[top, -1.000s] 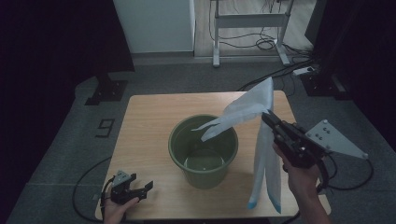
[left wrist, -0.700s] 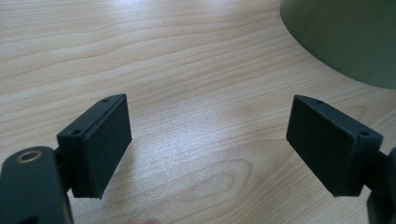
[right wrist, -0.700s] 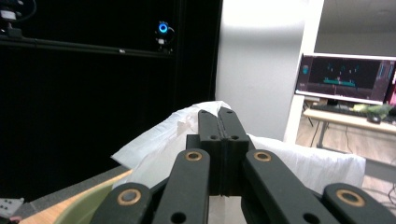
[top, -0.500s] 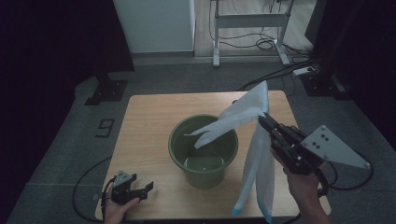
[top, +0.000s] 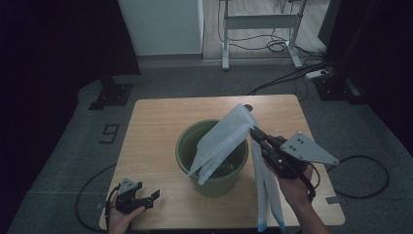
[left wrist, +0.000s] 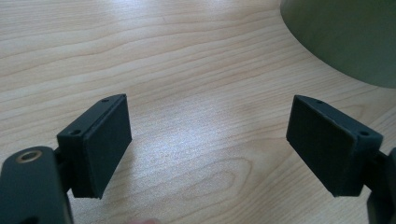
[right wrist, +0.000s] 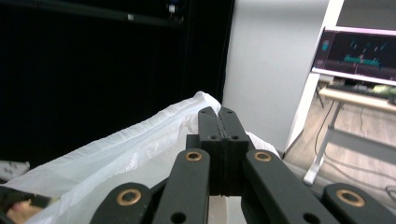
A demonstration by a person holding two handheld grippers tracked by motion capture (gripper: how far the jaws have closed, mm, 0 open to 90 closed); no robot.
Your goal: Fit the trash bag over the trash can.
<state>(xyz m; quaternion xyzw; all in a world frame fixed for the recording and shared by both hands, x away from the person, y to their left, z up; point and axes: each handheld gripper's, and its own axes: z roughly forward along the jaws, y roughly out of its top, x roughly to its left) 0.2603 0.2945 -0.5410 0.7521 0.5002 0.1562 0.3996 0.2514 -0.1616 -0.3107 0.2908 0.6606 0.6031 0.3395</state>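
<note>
Wooden table (top: 156,122) holds a green bucket (top: 214,178). Right gripper (top: 254,131) pinches a white plastic bag (top: 221,146) draped into it; left gripper (top: 148,197) rests released nearby.

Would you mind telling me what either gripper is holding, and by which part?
The right gripper pinches the white plastic bag at its raised fold. The left gripper holds nothing.
</note>
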